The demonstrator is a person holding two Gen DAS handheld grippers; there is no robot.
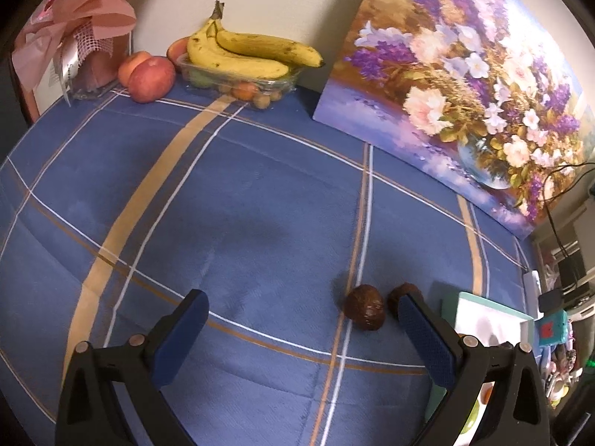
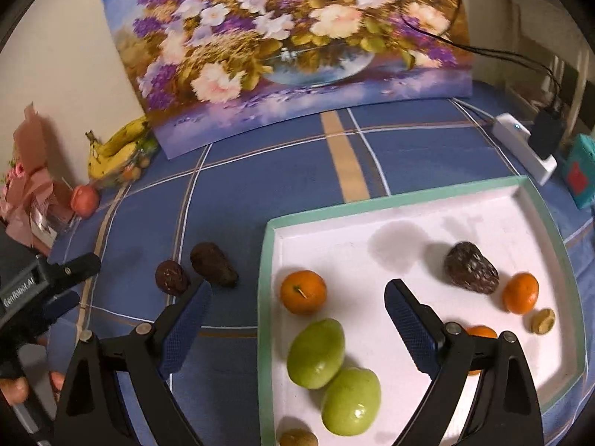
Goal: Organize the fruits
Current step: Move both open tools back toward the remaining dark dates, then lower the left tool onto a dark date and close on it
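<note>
A: Where did the fruit lie? 
B: Two dark brown wrinkled avocados rested on the blue plaid tablecloth [image 2: 297,171], just left of the white tray with the mint-green rim [image 2: 266,297]. The rounder avocado [image 2: 171,277] sat touching or nearly touching the longer avocado [image 2: 214,264]. Inside the tray lay a third dark avocado [image 2: 470,268], three oranges, two smooth green mangoes [image 2: 316,353] and two small brownish fruits. Far back by the wall stood a clear plastic punnet [image 1: 238,80] with yellow bananas [image 1: 253,55] across it, red-pink peaches [image 1: 150,78] beside it.

A: And the tongs? 
B: Both stood agape and empty. The left gripper [image 1: 301,325] hovered low over the cloth, its right-hand finger just in front of one avocado; the right gripper [image 2: 297,314] hung over the tray's left rim, one finger on each side of it.

A: How was the step best done? 
B: Probably the left gripper was to take the rounder avocado. Good practice — swing right until the fruit sits centred between the pads, span its narrow width, and close gently, since soft skin bruises. The neighbour was close enough to be nudged and roll; approaching from above would avoid that.
</note>
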